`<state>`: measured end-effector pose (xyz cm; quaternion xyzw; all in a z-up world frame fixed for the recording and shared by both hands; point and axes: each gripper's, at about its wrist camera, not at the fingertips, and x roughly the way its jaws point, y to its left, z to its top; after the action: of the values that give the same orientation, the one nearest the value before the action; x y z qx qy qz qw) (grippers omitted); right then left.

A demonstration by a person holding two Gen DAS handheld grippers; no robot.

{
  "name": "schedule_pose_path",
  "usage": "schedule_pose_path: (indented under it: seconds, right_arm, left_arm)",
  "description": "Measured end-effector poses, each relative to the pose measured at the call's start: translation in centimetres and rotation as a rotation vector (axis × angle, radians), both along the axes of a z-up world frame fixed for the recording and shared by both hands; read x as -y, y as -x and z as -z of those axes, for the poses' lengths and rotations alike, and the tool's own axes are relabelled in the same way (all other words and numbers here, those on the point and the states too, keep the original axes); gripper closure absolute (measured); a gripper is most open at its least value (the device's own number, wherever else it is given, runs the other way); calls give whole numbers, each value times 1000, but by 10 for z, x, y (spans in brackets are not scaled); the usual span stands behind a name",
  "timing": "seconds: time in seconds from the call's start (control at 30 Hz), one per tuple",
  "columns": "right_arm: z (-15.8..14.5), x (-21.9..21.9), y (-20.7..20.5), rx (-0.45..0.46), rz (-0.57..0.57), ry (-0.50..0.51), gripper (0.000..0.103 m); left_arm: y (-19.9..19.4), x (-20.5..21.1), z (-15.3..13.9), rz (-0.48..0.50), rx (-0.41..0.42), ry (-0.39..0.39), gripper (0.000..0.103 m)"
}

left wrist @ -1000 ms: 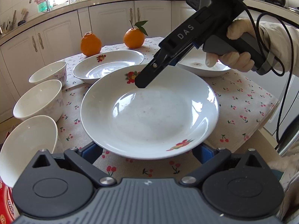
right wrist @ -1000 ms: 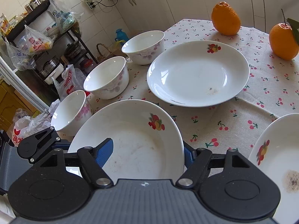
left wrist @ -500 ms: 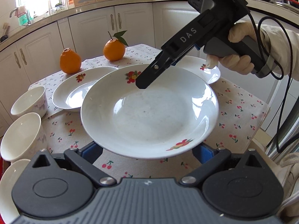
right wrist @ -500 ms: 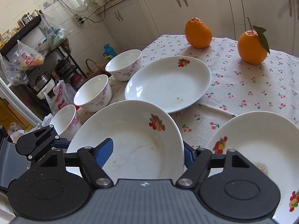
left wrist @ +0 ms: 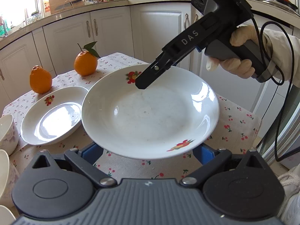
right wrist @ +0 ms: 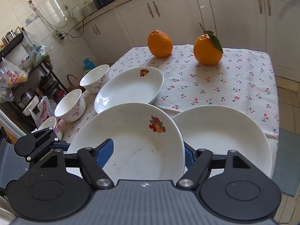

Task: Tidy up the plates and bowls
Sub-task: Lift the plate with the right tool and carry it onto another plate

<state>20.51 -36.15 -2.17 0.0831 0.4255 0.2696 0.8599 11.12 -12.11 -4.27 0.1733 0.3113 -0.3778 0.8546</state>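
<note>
Across the left wrist view, a small table (left wrist: 234,131) draped in a cherry-print cloth (left wrist: 232,116) stood in a white kitchen, with panelled cabinets (left wrist: 105,35) and a counter crowded with bottles behind it. The left gripper (left wrist: 148,150) held a white plate (left wrist: 150,116) with fruit decals by its near rim, above the cloth, one blue finger (left wrist: 91,152) showing on each side of that rim. The right gripper (left wrist: 140,84), in a gloved hand (left wrist: 238,56), met the plate at its far rim. A second plate (left wrist: 50,116) lay on the cloth to the left, two oranges (left wrist: 85,62) beyond it, and bowl edges (left wrist: 6,131) showed at the left border.

From the right wrist view, the right gripper (right wrist: 149,150) clasped the same plate (right wrist: 131,140), its blue fingers (right wrist: 105,150) set against the near rim on either side. Another plate (right wrist: 225,136) lay just beside it on the right; whether the two touched I could not tell. The second plate (right wrist: 129,90) and three bowls (right wrist: 70,105) lined the table's left edge. A tiled wall, a cluttered rack with bags (right wrist: 11,75) and a tiled floor ringed the table.
</note>
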Motion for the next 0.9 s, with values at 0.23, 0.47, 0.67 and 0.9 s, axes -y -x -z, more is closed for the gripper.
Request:
schedule_pose_path:
  seconds: [0.23,0.47,0.67,0.9]
  right_arm:
    - [5,28,1,-4,62,-5,23]
    - [11,47,-3,-12,96,-11,23]
    - [15,58,-8,-14,109,-23,23]
    - [15,65,-11,-7,124,-23,23]
  left_arm:
    - [-12,22,3,45,-8,-1,2]
    - [-22,37,6,63,-24,-3,2]
    - [-30,46,7,68,-17,-16,2]
    - [-38,53,8,78,-12,-22,2]
